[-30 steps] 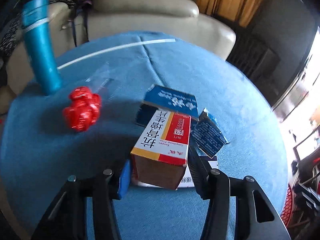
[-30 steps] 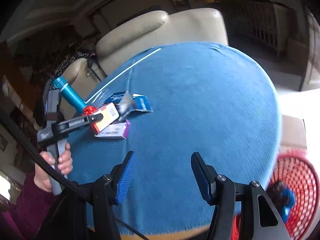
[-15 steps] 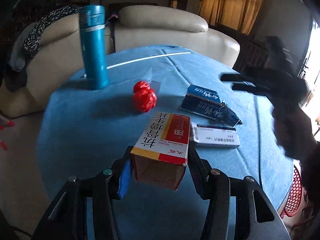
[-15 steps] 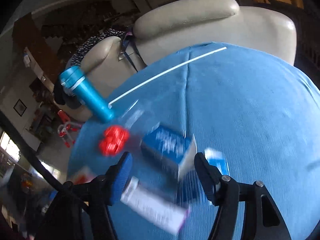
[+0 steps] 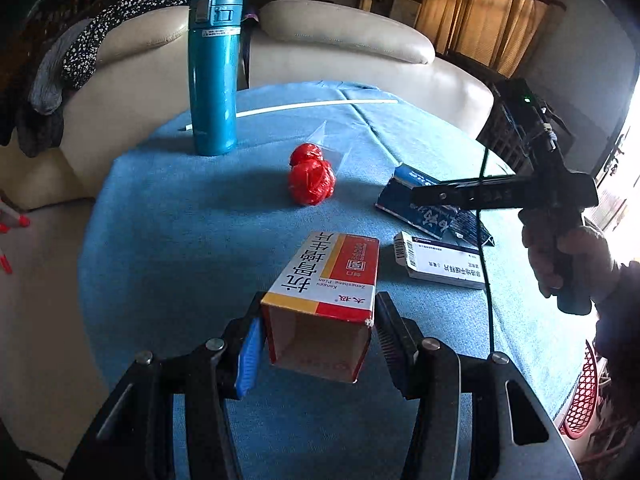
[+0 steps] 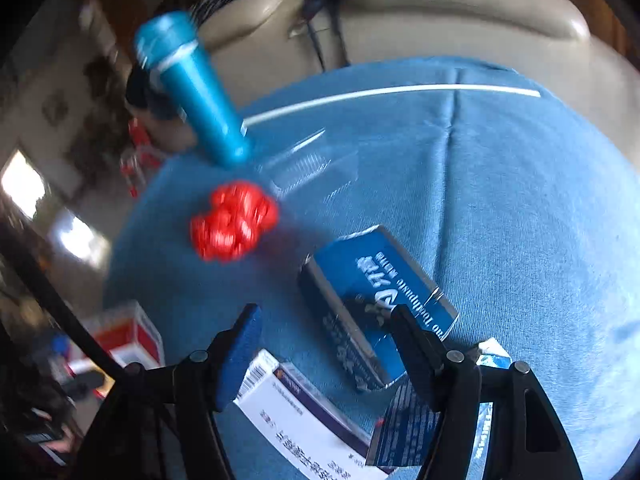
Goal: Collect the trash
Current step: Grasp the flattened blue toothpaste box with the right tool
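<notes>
Left gripper (image 5: 318,338): clamped on the red-and-yellow carton (image 5: 326,280) by its two long sides, open end toward the camera, carried clear of the table so it can go to the bin.
Right gripper (image 6: 326,340): jaws have just been opening; they stand wide and empty above the white box (image 6: 304,420) and the blue toothpaste box (image 6: 376,300), pads touching neither. I judge it is lining up its next pickup.
White box: flat on the blue tablecloth (image 5: 168,240), just beside the blue one.
Blue toothpaste box: crushed, lying partly over a torn blue flap, ready trash.
Red crumpled wrapper (image 5: 312,174): farther back, alone, untouched.
Teal flask (image 5: 213,72): upright near the far edge; looks like a keeper, not trash.
Red mesh basket (image 5: 580,396): at the table's right edge, low; probably the destination.
</notes>
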A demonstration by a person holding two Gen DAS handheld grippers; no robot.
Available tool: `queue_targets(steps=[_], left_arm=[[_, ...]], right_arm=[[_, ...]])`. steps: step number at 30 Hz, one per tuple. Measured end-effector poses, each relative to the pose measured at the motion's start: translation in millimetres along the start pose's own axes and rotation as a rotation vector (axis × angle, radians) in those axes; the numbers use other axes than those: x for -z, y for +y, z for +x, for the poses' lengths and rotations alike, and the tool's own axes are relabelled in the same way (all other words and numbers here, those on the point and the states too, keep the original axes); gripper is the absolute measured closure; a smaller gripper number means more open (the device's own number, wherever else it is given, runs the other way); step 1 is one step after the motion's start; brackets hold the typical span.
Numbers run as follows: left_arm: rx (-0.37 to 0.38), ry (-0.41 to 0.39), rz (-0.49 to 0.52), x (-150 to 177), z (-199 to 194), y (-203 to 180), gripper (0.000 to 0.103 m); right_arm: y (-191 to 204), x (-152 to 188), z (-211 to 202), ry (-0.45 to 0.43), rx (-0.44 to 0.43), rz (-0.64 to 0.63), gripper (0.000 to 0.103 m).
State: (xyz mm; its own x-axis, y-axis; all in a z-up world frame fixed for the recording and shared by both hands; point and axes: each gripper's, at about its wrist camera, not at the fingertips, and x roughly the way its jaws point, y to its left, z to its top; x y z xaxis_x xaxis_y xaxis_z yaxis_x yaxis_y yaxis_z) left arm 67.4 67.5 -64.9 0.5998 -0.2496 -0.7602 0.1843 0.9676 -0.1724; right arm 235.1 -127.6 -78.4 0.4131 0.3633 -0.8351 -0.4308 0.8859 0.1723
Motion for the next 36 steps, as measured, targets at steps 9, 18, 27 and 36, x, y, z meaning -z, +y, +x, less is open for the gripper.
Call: queue_targets(steps=[9, 18, 27, 36], left_arm=[[0.006, -0.028, 0.038, 2, -15, -14, 0.048], [0.051, 0.0, 0.05, 3, -8, -18, 0.048], [0.045, 0.032, 0.028, 4, -1, -9, 0.049], [0.103, 0.07, 0.011, 8, 2, -10, 0.045]], right_arm=[[-7, -3, -2, -0.063, 0.087, 0.027, 0.029], [-32, -19, 9, 0.007, 0.045, 0.049, 0.029], [1, -16, 34, 0.052, 0.07, -0.097, 0.023], [15, -3, 12, -0.026, 0.133, -0.127, 0.041]])
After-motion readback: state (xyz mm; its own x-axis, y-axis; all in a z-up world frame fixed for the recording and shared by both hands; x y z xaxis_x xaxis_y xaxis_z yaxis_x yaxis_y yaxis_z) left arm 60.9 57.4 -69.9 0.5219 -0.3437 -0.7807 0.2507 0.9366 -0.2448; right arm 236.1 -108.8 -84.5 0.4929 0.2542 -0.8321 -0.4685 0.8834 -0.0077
